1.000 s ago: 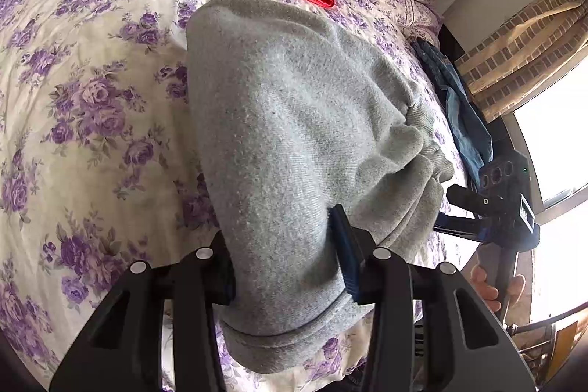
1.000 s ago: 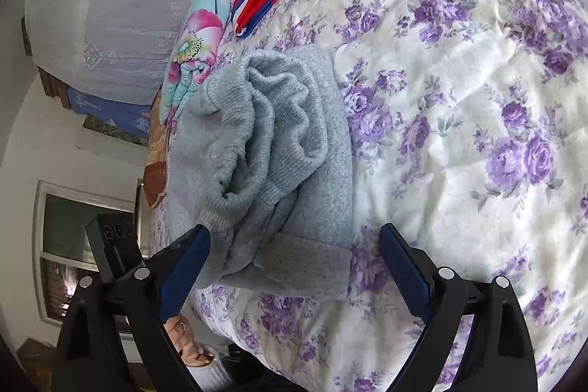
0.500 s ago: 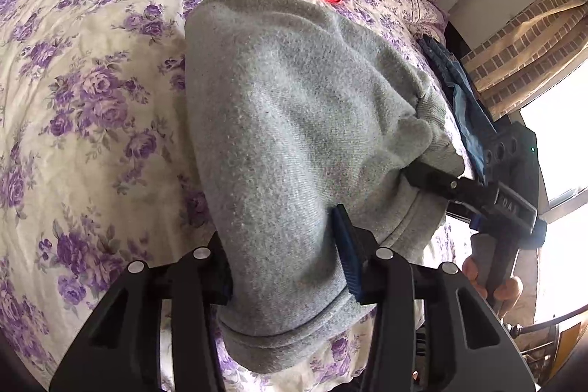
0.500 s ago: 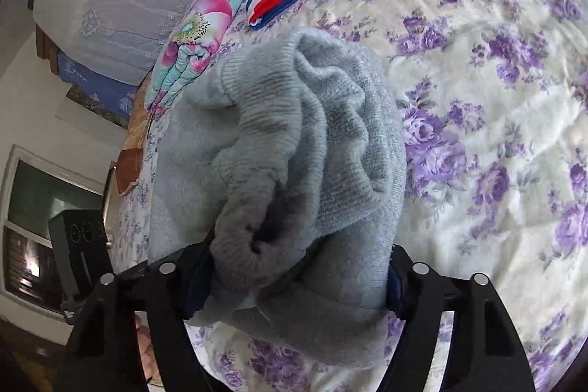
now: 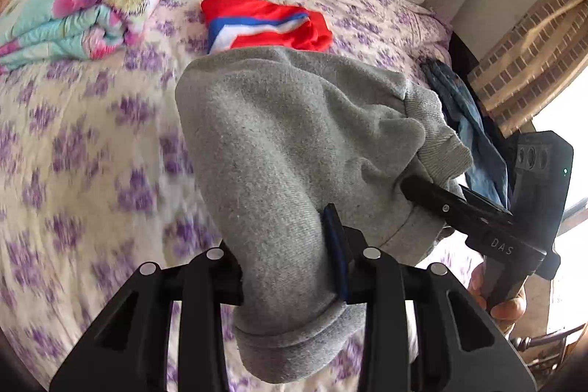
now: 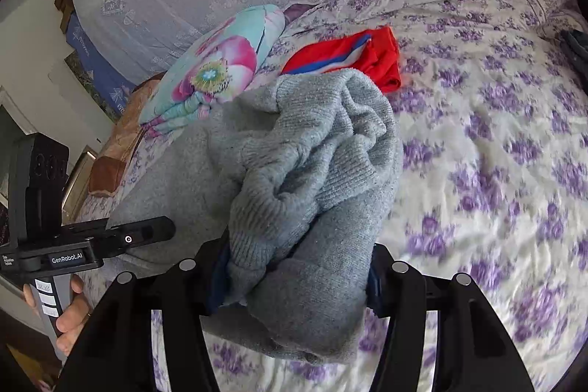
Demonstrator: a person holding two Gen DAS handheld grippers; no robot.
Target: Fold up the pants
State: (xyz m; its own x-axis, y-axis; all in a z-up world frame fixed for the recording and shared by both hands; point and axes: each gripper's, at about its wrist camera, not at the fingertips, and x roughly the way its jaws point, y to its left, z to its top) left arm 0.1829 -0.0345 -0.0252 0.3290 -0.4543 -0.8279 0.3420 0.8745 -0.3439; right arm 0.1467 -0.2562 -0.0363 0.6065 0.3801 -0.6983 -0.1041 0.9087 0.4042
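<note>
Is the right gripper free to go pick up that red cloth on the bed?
Probably not yet: the right gripper is clamped on the grey pants, whose bunched fabric lies between it and the red cloth.

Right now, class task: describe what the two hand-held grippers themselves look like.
Each hand-held gripper is matte black with angular cut-out finger frames, silver rivets and blue pads. The left hand-held gripper carries a white "GenRobot.AI" label and handle stickers; the right hand-held gripper is embossed "DAS". Bare hands grip the handles; no cables show.
</note>
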